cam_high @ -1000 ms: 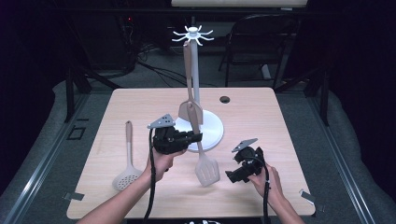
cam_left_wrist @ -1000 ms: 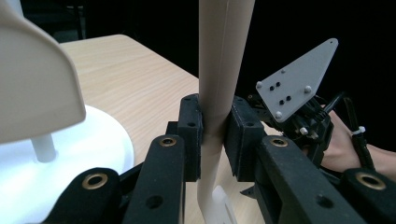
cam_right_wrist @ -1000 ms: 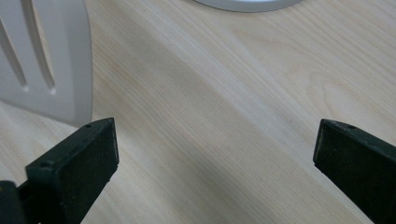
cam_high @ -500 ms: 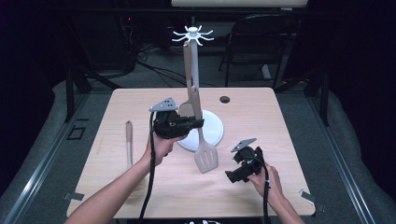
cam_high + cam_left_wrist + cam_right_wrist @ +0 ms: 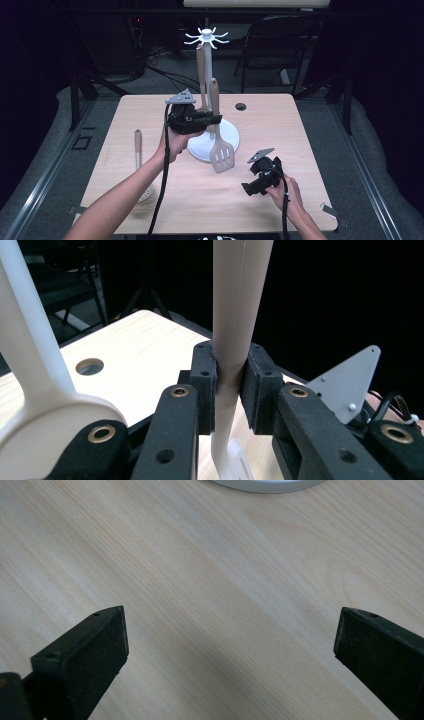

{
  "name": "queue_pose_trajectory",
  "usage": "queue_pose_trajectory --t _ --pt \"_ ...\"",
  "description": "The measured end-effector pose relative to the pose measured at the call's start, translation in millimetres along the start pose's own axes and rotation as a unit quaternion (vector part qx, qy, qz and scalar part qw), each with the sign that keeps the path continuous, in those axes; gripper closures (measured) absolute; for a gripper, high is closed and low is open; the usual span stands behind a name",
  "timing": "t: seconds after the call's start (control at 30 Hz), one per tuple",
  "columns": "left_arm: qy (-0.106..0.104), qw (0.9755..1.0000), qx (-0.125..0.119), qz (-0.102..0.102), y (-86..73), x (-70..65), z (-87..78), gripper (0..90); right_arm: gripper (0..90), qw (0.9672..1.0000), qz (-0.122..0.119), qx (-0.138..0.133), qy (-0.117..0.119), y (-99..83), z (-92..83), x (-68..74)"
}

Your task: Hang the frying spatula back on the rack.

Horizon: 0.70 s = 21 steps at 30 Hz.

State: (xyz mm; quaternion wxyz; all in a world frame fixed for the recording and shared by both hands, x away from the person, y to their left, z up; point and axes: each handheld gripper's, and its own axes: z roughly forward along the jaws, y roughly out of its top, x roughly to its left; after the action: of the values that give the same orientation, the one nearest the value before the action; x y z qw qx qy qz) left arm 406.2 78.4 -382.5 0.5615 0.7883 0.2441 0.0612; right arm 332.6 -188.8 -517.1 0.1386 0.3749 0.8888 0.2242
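Note:
My left gripper (image 5: 216,120) is shut on the beige handle of a slotted spatula (image 5: 222,156). It holds the spatula upright above the table, in front of the white utensil stand (image 5: 206,37). The spatula's head hangs over the stand's round base (image 5: 231,136). In the left gripper view the pads (image 5: 254,385) clamp the handle (image 5: 240,305), and the stand's pole (image 5: 25,340) rises at the left. A second beige handle (image 5: 201,65) leans along the pole. My right gripper (image 5: 250,189) rests low at the front right. Its jaws are open over bare wood (image 5: 227,650).
A beige skimmer (image 5: 138,147) lies on the table's left side, with its head partly under the left forearm. A round cable hole (image 5: 241,106) sits behind the stand. The stand's base edge (image 5: 265,484) lies just ahead of the right gripper. A folding chair (image 5: 280,45) stands beyond the table.
My left gripper has risen and moved away from the person toward the stand, carrying the spatula, whose head has come up with it. The right gripper has stayed put.

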Motion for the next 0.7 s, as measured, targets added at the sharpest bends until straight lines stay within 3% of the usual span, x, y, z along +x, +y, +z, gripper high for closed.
queue_pose_trajectory --t 0.7 --pt "0.015 0.9998 -0.003 0.01 29.2 13.4 3.5 77.8 0.8 0.9999 -0.005 0.005 -0.008 0.4 0.6 0.1"
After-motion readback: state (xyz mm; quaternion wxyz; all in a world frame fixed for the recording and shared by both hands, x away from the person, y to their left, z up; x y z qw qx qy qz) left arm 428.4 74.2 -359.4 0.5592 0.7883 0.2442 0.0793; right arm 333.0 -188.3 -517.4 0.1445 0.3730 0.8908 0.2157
